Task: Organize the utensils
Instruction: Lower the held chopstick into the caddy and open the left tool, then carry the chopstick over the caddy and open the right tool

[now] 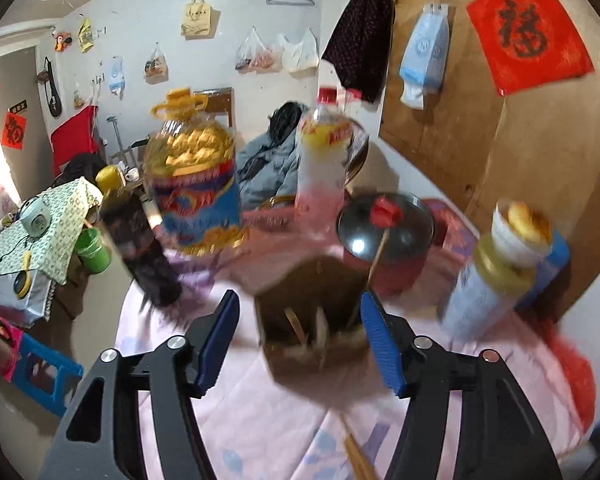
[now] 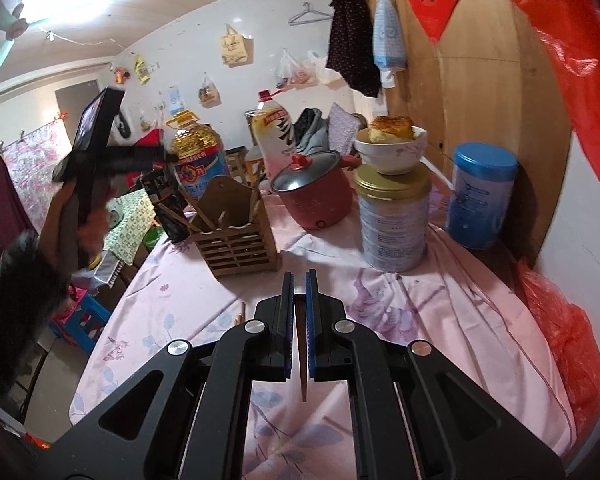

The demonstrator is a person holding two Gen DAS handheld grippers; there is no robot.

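Over on my left side, the left gripper (image 1: 300, 340) is held above the table with its jaws wide apart and nothing between them; the left wrist view is smeared by motion, so fine detail there is lost. From that camera the wooden utensil holder (image 1: 312, 312) sits straight ahead between the blue pads, with a few chopsticks standing in it. In the right wrist view I can see that same gripper raised in the hand, up and to the left of the holder (image 2: 236, 232), well clear of it.

Moving across, the holder stands on the pink cloth-covered table (image 2: 440, 320), with the oil jug (image 2: 198, 152) and a dark bottle behind it, the red pot (image 2: 316, 192) with its glass lid to the right, then the tin (image 2: 394, 216) with a bowl on top and the blue-lidded can (image 2: 482, 196) by the wall.

Nearest me on the right, the right gripper (image 2: 299, 312) is closed almost fully on a single chopstick (image 2: 302, 360), whose tip hangs below the pads. Another chopstick (image 2: 242, 312) lies loose on the cloth just left of that gripper.

I judge the step to be carrying this chopstick to the holder. Next I would need to lift it forward, turn it upright over an open slot, and release; the slot is narrow, so a tilted stick could catch the rim.
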